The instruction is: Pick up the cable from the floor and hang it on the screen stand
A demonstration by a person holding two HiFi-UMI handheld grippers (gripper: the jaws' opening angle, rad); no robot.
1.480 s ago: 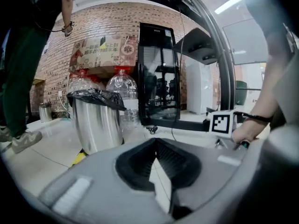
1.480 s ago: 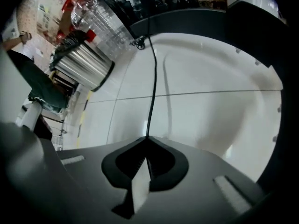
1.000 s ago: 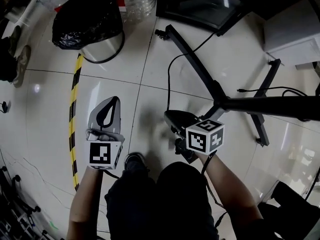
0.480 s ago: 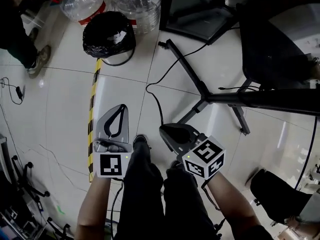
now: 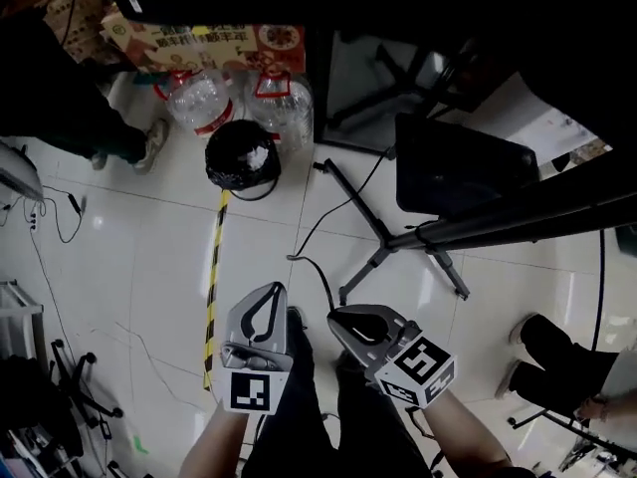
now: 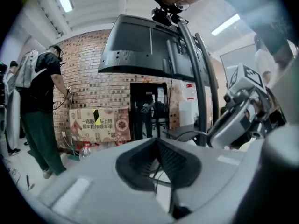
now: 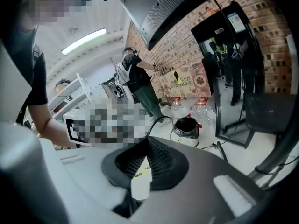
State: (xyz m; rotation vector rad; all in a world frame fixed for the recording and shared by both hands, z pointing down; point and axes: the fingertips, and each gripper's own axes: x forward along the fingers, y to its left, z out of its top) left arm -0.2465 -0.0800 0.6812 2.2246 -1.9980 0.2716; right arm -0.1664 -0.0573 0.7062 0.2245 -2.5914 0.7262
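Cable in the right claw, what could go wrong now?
1. The thin cable is pinched only at the right claw's tips, so it might slip out when lifted.
2. The rest trails on the floor past the screen stand's leg and could snag there.
3. The left claw is shut and empty, so nothing backs up the grip.
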